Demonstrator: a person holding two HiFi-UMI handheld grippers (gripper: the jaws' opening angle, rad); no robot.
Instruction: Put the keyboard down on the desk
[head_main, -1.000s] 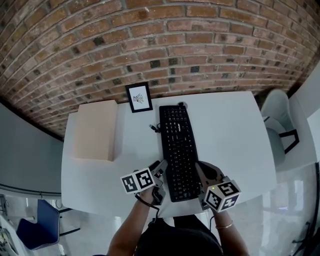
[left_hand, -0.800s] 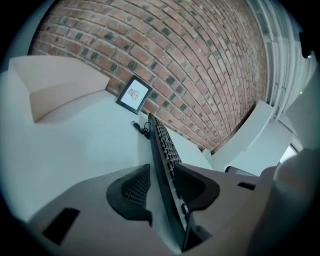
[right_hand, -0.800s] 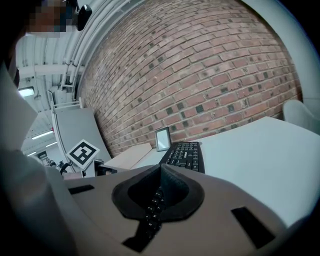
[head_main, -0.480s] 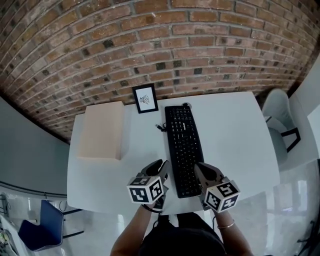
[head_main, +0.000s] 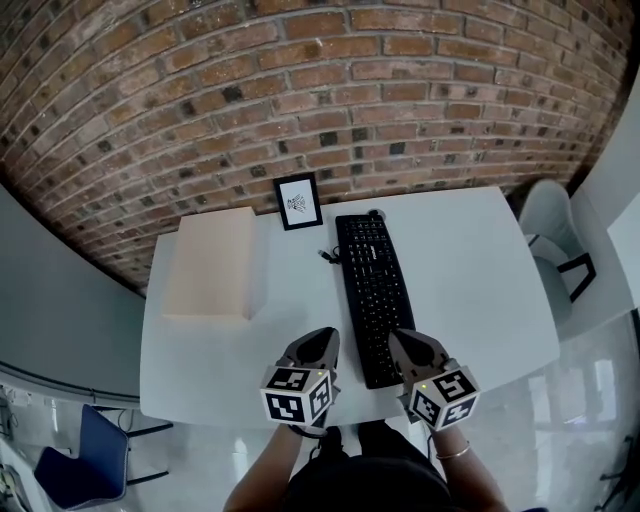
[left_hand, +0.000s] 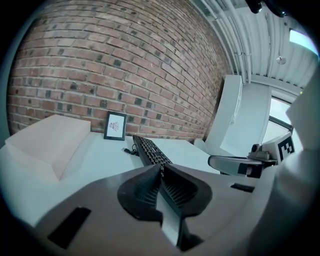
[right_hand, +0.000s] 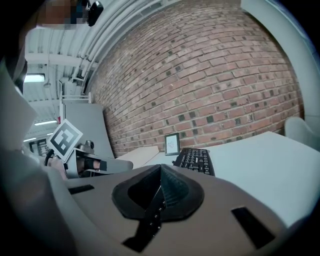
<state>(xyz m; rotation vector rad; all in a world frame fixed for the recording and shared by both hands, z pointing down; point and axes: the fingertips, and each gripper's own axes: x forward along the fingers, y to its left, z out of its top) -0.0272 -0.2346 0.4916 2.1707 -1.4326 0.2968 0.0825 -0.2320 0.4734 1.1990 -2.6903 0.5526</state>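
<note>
Lying flat: keyboard (head_main: 374, 292) on desk (head_main: 470, 285) | left gripper (head_main: 322, 340) closing, empty

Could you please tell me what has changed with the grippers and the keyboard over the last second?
The left gripper has drawn back from the near left edge of the keyboard, and its jaws are closing with nothing between them. The right gripper, shut, stays by the near right corner. The keyboard lies flat on the desk as before; the box and the picture frame are unmoved.
</note>
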